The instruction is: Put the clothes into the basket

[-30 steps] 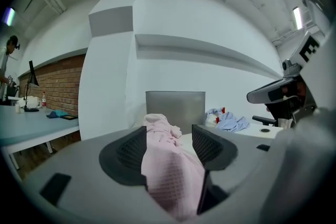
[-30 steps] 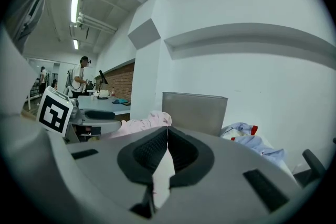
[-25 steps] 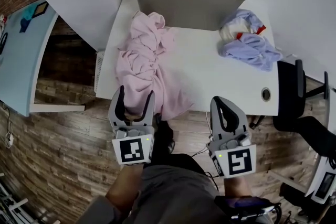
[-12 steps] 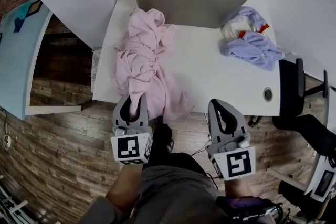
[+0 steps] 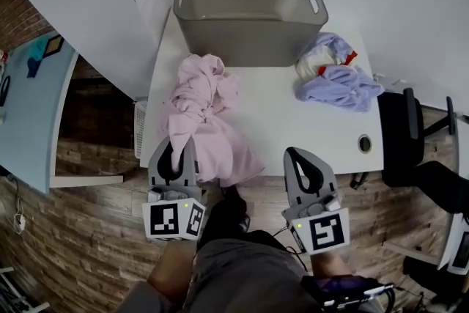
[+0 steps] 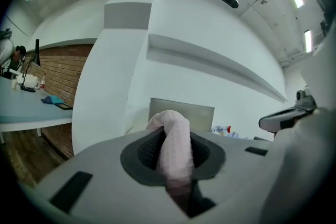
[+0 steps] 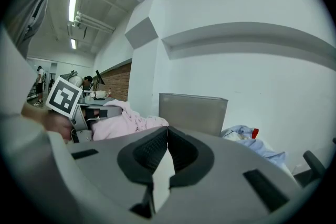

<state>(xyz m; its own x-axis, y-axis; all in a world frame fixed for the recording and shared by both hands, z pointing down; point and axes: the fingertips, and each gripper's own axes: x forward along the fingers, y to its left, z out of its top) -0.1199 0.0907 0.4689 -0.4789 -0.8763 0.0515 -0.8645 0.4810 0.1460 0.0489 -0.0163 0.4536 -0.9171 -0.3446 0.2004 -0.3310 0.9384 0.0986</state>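
Floor [image 5: 88,231]: brown wood planks, seen below and to the left of the table.
Table [image 5: 286,113]: white top, standing against a white wall; it carries the basket and both piles of clothes.
Chair [image 5: 410,135]: black, at the table's right end.
Basket [image 5: 249,40]: grey plastic, open at the top, with a handle slot at each end; it stands at the far side of the table, in the middle.
Pink cloth [image 5: 201,110]: a long crumpled garment on the left part of the table. Its far end lies just beside the basket's near wall, outside it, and its near end hangs over the table's near edge.
Blue clothes [image 5: 337,80]: a small pale blue heap with white and red parts, on the table just beside the basket's near right corner, outside it.
Left gripper [image 5: 181,146]: at the near table edge; its jaws have just been closing and now pinch a fold of the pink cloth.
Right gripper [image 5: 294,155]: near the table's near edge, well apart from the blue clothes; jaws pressed together with nothing between them.
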